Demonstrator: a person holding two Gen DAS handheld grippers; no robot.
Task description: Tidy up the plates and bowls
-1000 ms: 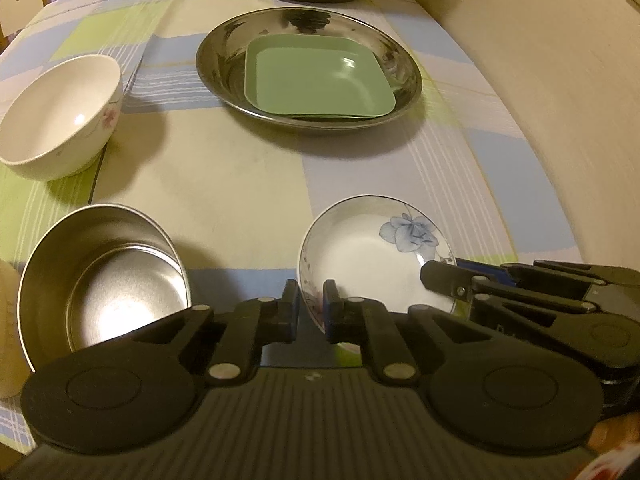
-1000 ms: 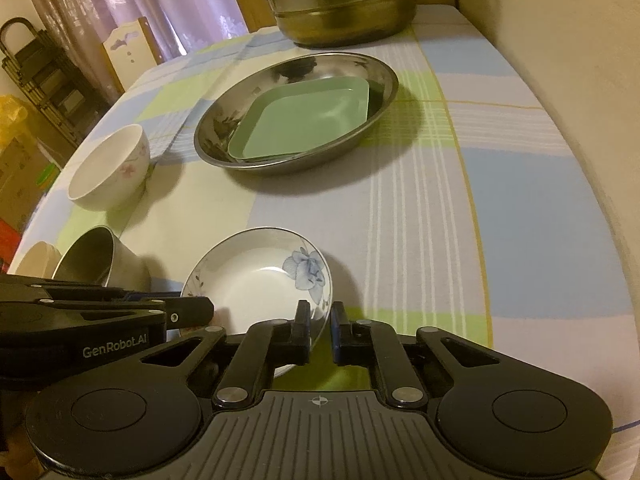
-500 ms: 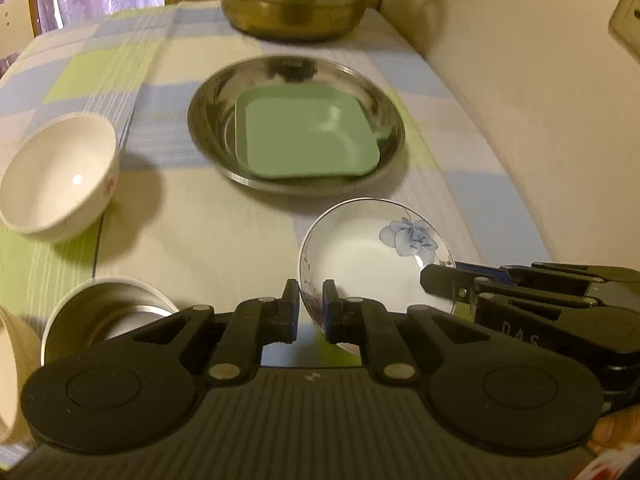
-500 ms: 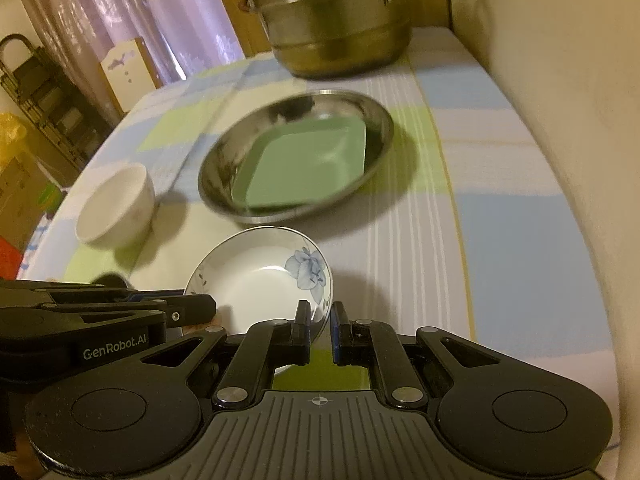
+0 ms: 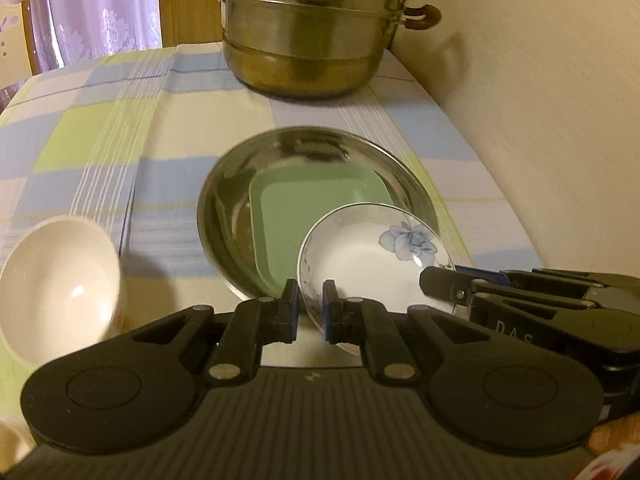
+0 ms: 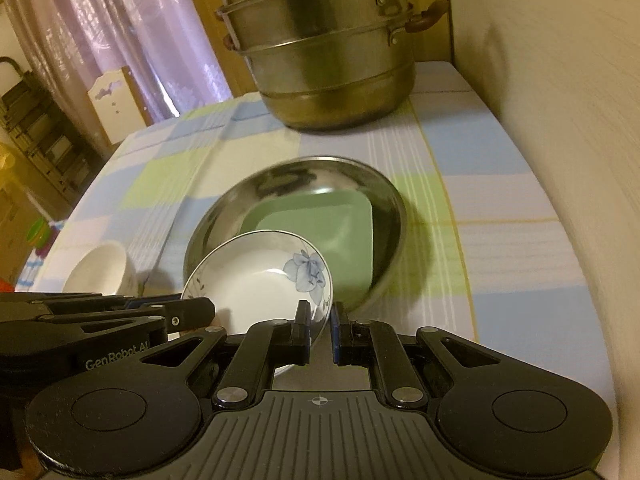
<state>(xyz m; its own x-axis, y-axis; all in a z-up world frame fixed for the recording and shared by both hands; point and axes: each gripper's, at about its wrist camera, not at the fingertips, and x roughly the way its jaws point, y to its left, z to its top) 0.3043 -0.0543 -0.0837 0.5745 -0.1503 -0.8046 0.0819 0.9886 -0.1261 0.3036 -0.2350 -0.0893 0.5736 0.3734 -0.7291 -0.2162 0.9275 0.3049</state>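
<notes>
A white dish with a blue flower (image 5: pixel 372 260) is held in the air by both grippers. My left gripper (image 5: pixel 310 312) is shut on its left rim and my right gripper (image 6: pixel 320 330) is shut on its right rim; the dish also shows in the right wrist view (image 6: pixel 260 284). It hangs over the near edge of a round steel plate (image 5: pixel 224 216) that holds a square green plate (image 5: pixel 296 216). The same steel plate (image 6: pixel 384 200) and green plate (image 6: pixel 332 228) show in the right wrist view.
A white bowl (image 5: pixel 56 284) stands on the checked tablecloth (image 5: pixel 100 152) at the left, also in the right wrist view (image 6: pixel 100 268). A large steel steamer pot (image 5: pixel 308 28) stands at the back. A wall (image 5: pixel 540 120) runs along the right.
Both grippers have lifted the flowered dish off the table and carried it forward, over the near rim of the steel plate. The steel bowl at the left has left the view.
</notes>
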